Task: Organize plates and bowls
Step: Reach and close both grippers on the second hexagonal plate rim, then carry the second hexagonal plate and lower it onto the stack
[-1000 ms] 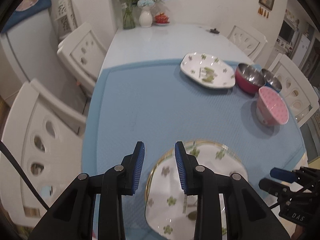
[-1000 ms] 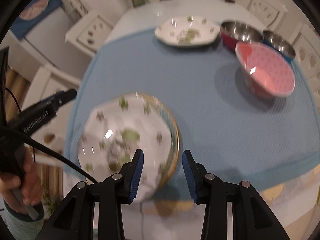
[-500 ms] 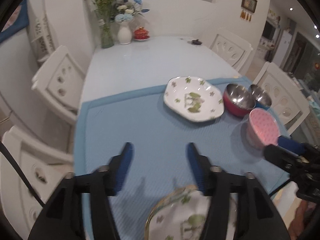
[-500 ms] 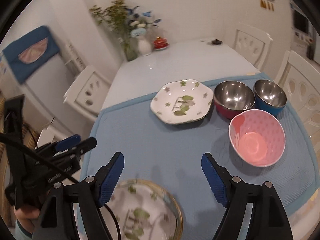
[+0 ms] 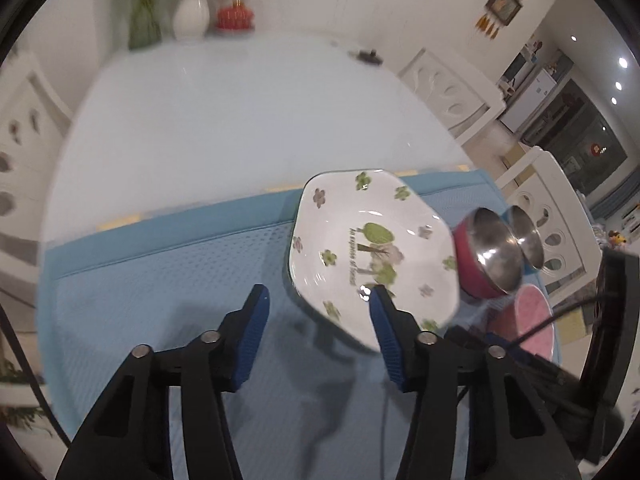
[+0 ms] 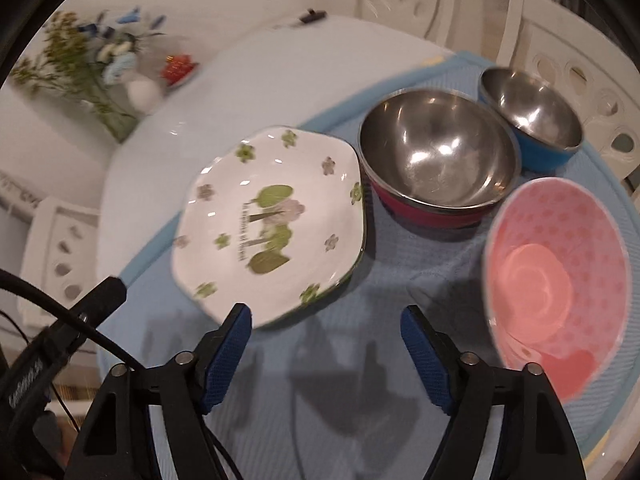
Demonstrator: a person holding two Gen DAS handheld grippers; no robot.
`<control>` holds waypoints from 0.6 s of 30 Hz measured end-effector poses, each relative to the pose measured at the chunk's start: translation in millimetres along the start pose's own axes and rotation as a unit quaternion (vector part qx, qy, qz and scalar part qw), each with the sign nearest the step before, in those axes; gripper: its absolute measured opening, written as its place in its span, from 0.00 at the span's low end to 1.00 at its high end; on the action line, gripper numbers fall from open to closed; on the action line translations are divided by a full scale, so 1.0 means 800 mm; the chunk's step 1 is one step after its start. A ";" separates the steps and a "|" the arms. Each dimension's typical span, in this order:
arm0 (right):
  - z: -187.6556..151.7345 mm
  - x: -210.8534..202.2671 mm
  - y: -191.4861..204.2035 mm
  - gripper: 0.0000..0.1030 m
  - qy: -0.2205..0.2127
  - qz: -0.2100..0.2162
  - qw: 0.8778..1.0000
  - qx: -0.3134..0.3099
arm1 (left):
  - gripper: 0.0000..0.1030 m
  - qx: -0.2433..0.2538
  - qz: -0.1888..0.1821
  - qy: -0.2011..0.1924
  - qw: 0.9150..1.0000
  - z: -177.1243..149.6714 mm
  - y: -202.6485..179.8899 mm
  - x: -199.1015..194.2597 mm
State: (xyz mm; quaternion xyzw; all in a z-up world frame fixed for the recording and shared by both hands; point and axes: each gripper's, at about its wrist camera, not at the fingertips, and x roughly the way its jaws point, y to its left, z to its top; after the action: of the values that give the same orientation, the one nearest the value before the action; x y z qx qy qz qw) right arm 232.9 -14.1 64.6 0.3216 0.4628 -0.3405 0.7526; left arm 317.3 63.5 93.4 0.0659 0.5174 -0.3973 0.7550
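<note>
A white plate with green tree and flower prints (image 5: 372, 248) (image 6: 268, 224) lies on the blue mat (image 5: 168, 280) (image 6: 360, 360). To its right stand a red steel bowl (image 5: 486, 260) (image 6: 436, 164), a blue steel bowl (image 5: 528, 236) (image 6: 532, 116) and a pink dotted bowl (image 5: 528, 328) (image 6: 556, 276). My left gripper (image 5: 318, 316) is open and empty, just short of the plate's near-left edge. My right gripper (image 6: 326, 328) is open and empty, in front of the plate and the red bowl.
The white table (image 5: 224, 120) stretches beyond the mat. At its far end stand a vase of flowers (image 5: 192, 12) (image 6: 140, 92) and a red lidded dish (image 5: 236, 16) (image 6: 178, 66). White chairs (image 5: 552, 208) (image 6: 580, 64) ring the table.
Both grippers have moved forward across the mat toward the far plate and bowls. The near floral plate seen earlier has dropped out of view. Both grippers opened wide over the last second.
</note>
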 end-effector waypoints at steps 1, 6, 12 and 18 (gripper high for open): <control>0.005 0.012 0.001 0.68 0.004 -0.008 1.000 0.001 | 0.44 -0.004 -0.004 0.007 1.000 0.006 0.005 0.012; 0.019 0.050 -0.002 0.58 0.012 -0.026 1.000 0.012 | 0.40 -0.001 -0.015 0.035 0.999 0.027 0.019 0.069; 0.031 0.074 -0.007 0.40 0.009 -0.024 1.000 0.011 | 0.12 -0.004 -0.052 0.053 0.997 0.033 0.027 0.110; 0.029 0.076 0.012 0.36 -0.016 -0.049 0.997 -0.061 | 0.10 0.022 -0.062 0.017 0.998 0.025 0.028 0.102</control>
State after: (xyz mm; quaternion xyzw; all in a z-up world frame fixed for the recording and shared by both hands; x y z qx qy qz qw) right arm 272.5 -40.5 19.5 0.2465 0.4856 -0.3536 0.7606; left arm 359.0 25.2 27.6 0.0573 0.5245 -0.4531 0.7185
